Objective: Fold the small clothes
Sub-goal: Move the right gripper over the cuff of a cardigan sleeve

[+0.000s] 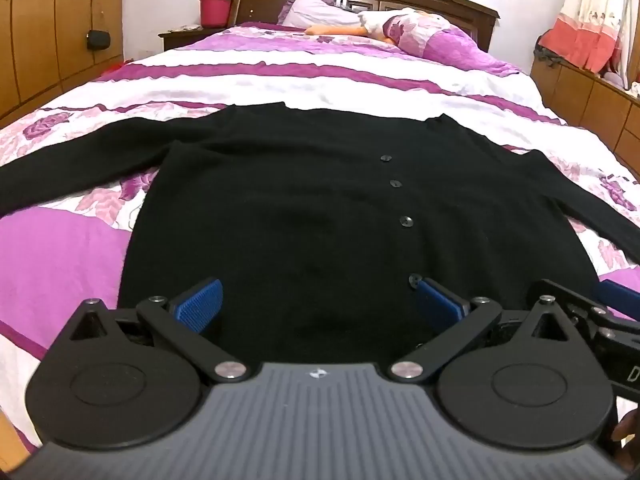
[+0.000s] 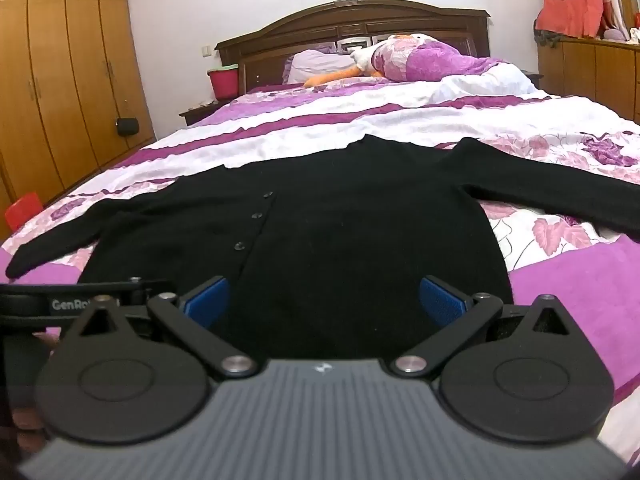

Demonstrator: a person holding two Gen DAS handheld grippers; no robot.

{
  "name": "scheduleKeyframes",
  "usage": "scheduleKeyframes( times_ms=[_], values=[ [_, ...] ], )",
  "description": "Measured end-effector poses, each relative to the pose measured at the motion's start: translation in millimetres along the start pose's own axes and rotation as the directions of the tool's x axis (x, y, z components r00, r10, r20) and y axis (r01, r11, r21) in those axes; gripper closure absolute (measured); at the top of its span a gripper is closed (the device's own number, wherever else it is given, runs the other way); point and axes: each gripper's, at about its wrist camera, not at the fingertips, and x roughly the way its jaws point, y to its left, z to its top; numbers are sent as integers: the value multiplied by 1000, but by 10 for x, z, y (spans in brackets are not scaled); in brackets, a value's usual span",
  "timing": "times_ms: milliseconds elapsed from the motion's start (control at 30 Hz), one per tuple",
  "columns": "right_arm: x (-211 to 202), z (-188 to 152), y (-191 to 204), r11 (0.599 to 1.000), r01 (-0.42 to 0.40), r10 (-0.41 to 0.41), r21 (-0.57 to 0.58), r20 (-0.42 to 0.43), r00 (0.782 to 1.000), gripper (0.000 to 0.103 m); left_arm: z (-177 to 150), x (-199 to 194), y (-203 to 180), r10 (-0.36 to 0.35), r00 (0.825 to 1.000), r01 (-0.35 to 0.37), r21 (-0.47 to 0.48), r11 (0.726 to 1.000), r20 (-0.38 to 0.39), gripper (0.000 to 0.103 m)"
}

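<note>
A black buttoned cardigan (image 1: 304,208) lies flat on the bed, front up, both sleeves spread out to the sides. My left gripper (image 1: 318,300) hangs over its near hem, jaws wide open, nothing between the blue pads (image 1: 200,306). The row of buttons (image 1: 405,222) runs up just right of centre in the left wrist view. In the right wrist view the same cardigan (image 2: 360,232) fills the middle, and my right gripper (image 2: 324,300) is open over the hem's right half. The right gripper's body (image 1: 592,308) shows at the left view's right edge.
The bed has a purple and white floral cover (image 1: 60,264). A pillow and a plush toy (image 2: 400,56) lie at the dark wooden headboard (image 2: 352,20). A pink bucket (image 1: 216,10) stands on the nightstand. Wooden wardrobes (image 2: 60,80) line the left wall, low cabinets (image 1: 592,92) the right.
</note>
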Motion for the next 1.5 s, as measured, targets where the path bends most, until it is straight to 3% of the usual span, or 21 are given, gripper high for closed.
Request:
scheduleKeyframes(
  times_ms=[433,867,1300,1500],
  values=[
    [-76,27,-1,1000,7,-7,23,-2,1000,0,58,-68,-18,-19,1000,19,-5,1000,6,0],
    [-72,179,-381,993,-16,15,120,5,1000,0,236,14,-130,-39,999,39,20,999,8,0],
    [33,205,-1122,952,98,-108,291,18,994,0,367,215,-303,-1,1000,1,71,997,-5,0],
    [68,245,-1553,914,155,-180,374,32,983,0,531,445,-452,19,1000,-19,99,995,6,0]
  ],
)
